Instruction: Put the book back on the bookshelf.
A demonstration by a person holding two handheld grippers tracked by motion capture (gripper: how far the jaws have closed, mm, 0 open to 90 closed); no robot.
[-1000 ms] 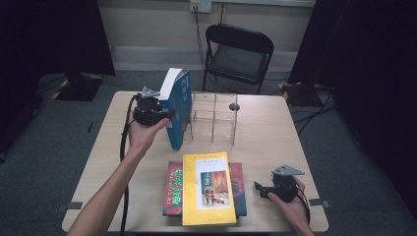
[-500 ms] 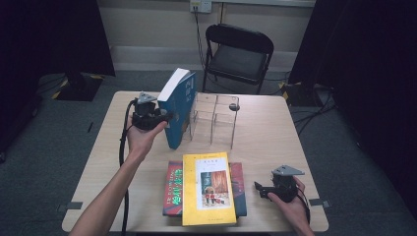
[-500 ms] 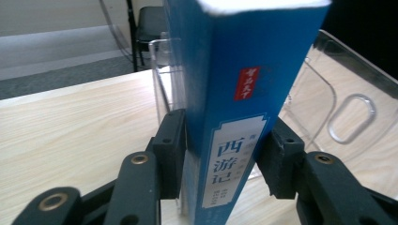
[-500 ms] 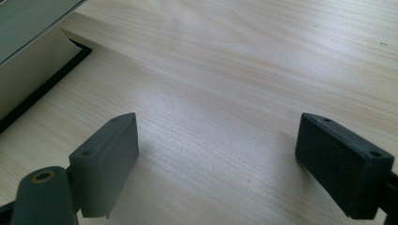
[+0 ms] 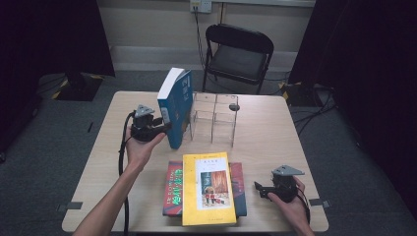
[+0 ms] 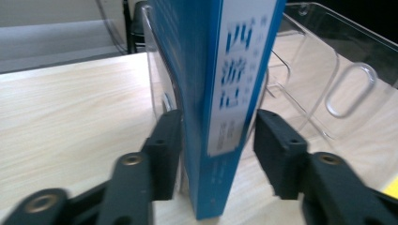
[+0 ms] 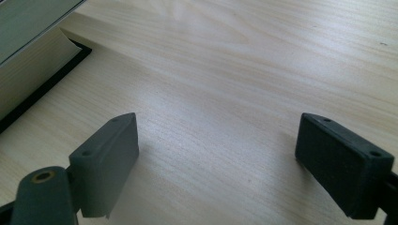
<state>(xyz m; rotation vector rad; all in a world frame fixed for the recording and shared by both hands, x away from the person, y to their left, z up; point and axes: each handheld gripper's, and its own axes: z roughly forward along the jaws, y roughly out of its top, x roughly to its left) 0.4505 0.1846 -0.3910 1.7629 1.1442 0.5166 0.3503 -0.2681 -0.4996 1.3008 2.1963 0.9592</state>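
A thick blue book (image 5: 174, 105) stands tilted on its lower edge just left of a clear acrylic rack (image 5: 214, 118). My left gripper (image 5: 164, 129) is shut on the blue book (image 6: 220, 93) low on its spine, one jaw on each cover; the jaws have just been closing on it. The rack (image 6: 328, 70) lies right behind the book in the left gripper view. My right gripper (image 5: 259, 189) rests near the table's front right edge. It (image 7: 218, 140) stands open over bare wood with nothing between its jaws.
A yellow book (image 5: 209, 187) lies on a red book (image 5: 173, 189) at the front middle; a page edge (image 7: 28, 61) of that stack shows left of the right gripper. A black folding chair (image 5: 238, 54) stands behind the table (image 5: 265, 132).
My left hand has come down and nearer with the blue book, whose lower edge now meets the table beside the rack. The right gripper has stayed in place.
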